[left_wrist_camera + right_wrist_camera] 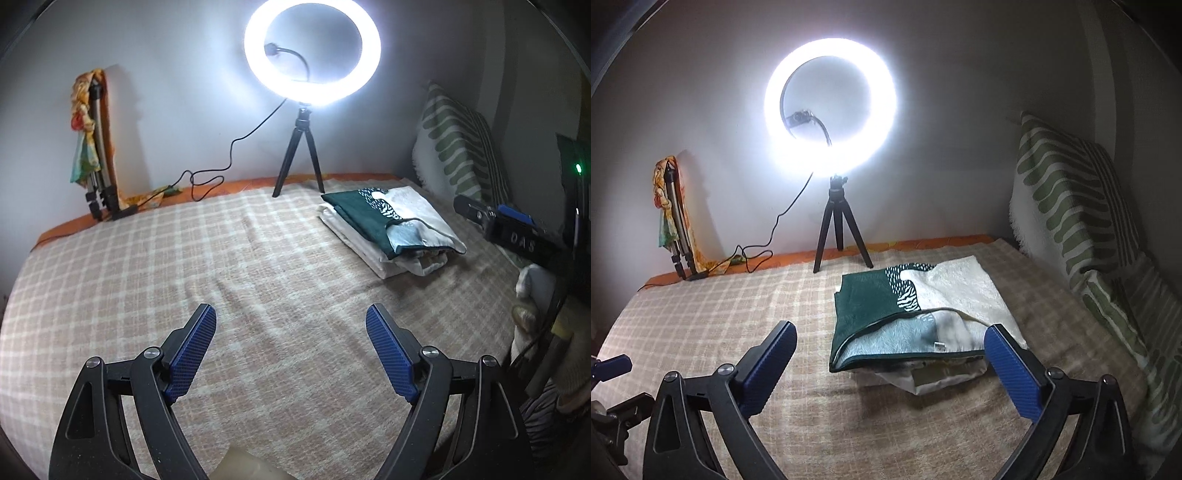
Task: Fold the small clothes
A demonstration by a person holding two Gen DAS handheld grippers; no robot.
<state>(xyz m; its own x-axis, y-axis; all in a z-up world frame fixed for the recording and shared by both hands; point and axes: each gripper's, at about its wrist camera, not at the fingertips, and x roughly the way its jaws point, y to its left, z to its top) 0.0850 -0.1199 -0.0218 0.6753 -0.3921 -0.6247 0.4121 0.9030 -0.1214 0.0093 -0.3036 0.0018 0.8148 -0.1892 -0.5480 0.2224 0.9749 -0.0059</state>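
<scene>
A folded pile of small clothes (391, 225) lies on the checked bed cover (221, 258), dark green and cream fabric on top, white pieces under it. In the right wrist view the pile (916, 321) is just ahead of my right gripper (892, 332), which is open and empty, its right finger (1012, 369) close to the pile's near right corner. My left gripper (290, 314) is open and empty over bare cover, well left of the pile. The right gripper's body (513, 229) shows at the right edge of the left wrist view.
A lit ring light on a small black tripod (299, 158) stands at the back with its cable (221, 162) trailing left. A folded tripod wrapped in a colourful cloth (96, 147) leans on the wall. Green-striped pillows (1082, 221) line the right side.
</scene>
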